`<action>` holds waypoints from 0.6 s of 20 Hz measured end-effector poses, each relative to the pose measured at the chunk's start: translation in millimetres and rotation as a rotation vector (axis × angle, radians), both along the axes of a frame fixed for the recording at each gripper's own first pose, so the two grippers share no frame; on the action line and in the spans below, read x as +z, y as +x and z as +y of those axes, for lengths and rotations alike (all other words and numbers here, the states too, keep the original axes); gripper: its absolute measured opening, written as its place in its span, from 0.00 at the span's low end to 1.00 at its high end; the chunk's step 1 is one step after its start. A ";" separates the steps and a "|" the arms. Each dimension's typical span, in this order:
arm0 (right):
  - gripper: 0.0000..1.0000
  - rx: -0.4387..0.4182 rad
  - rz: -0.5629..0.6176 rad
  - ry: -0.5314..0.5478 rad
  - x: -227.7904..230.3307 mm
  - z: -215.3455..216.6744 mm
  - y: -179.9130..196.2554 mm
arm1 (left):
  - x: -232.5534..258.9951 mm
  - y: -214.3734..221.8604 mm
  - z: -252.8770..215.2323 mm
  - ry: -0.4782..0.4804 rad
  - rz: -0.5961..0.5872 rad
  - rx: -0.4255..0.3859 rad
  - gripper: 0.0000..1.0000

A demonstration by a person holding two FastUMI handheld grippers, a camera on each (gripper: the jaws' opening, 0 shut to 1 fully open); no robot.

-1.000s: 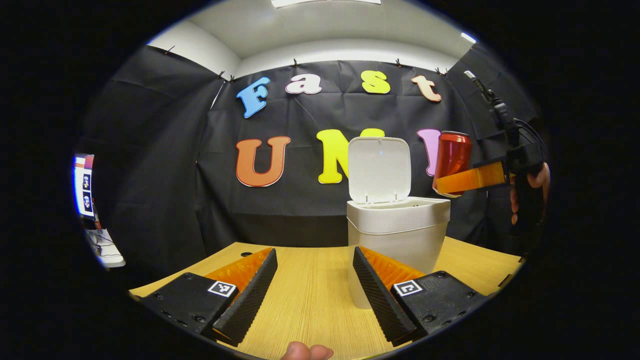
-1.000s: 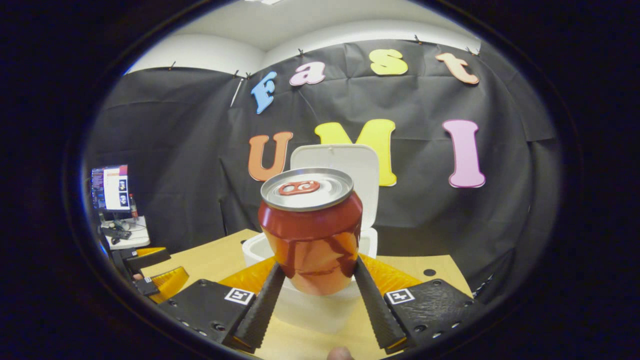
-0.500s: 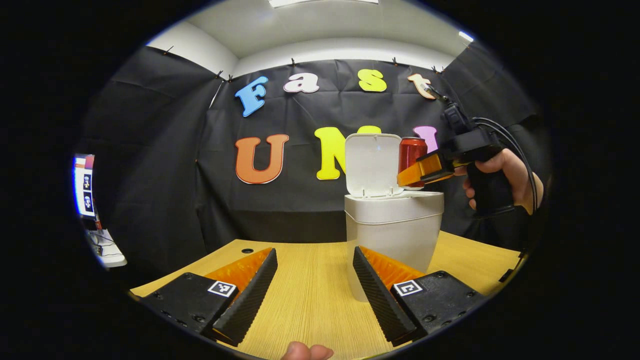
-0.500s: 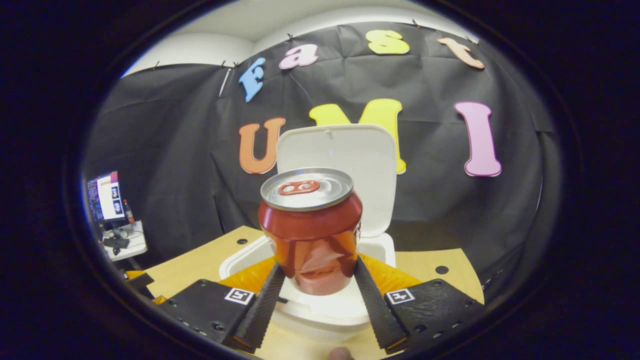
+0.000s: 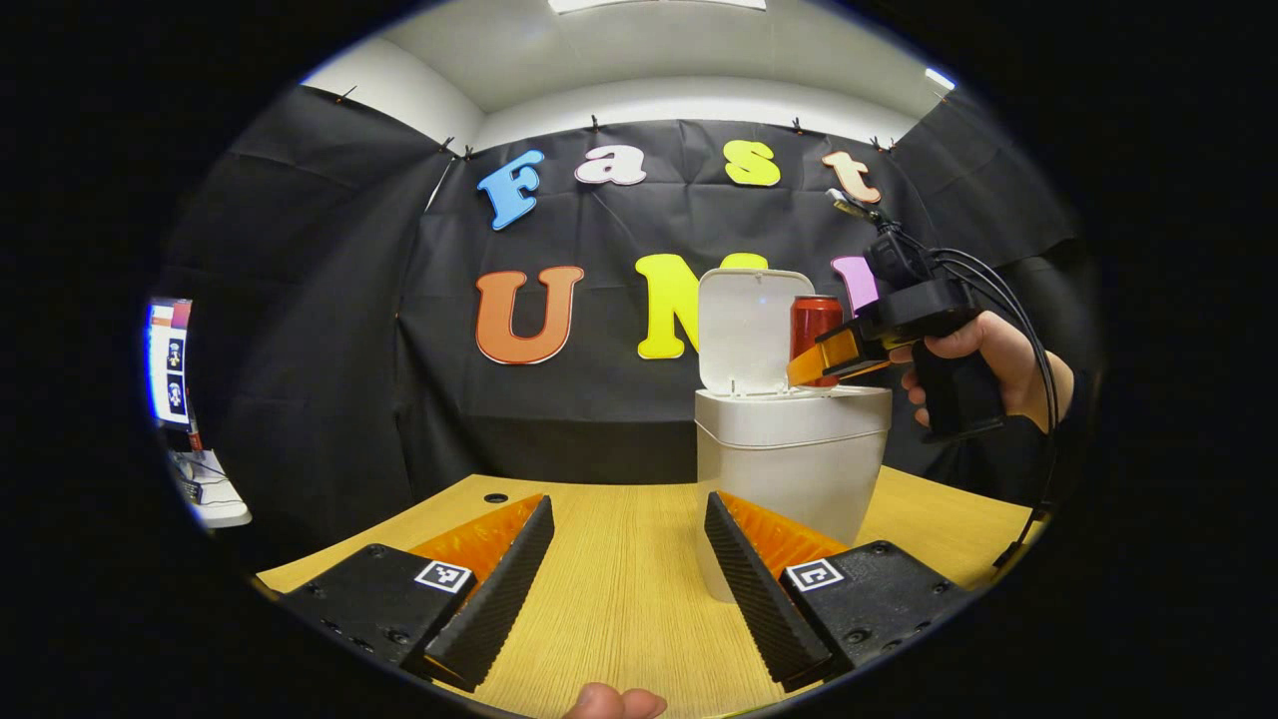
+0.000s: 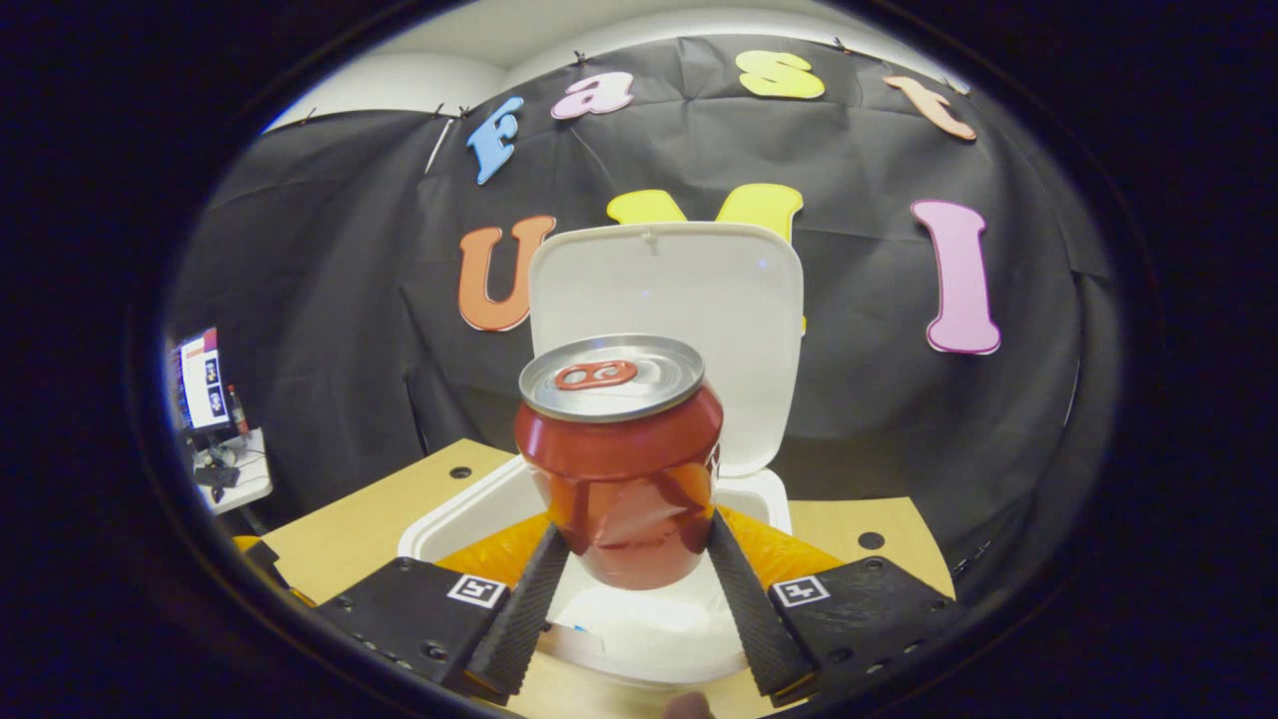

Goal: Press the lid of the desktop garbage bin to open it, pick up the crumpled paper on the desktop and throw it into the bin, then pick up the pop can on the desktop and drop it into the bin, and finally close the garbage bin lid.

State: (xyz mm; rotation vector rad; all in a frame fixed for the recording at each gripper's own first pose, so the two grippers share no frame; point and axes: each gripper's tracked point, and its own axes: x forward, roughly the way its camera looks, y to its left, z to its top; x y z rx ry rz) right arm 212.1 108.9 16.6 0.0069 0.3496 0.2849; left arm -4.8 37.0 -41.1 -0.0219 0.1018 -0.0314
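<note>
- The can (image 6: 619, 454) is pinched upright between the right gripper's (image 6: 631, 574) fingers.
- It is held over the open bin (image 6: 439, 524), in front of the raised lid (image 6: 689, 290).
- The left gripper (image 5: 627, 574) is spread and empty, low over the table (image 5: 619, 599), near the bin.
- Lid opening is judged done; whether the paper is inside cannot be told.
- The can's drop and lid closing are left.

black cloth wall (image 5: 329, 330), wooden desk (image 5: 619, 569)
</note>
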 end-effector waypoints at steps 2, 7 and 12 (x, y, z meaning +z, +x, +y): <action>0.81 0.000 -0.001 -0.001 1.0 2.2 1.3 | 0.8 -0.8 0.4 0.004 -0.001 -0.001 0.98; 0.84 -0.014 -0.005 0.002 2.6 0.6 2.7 | 3.3 -2.1 0.7 0.015 -0.006 0.003 0.98; 0.84 -0.033 -0.043 0.039 19.4 -6.8 -5.0 | 3.2 -3.4 -0.5 0.015 -0.005 0.007 0.98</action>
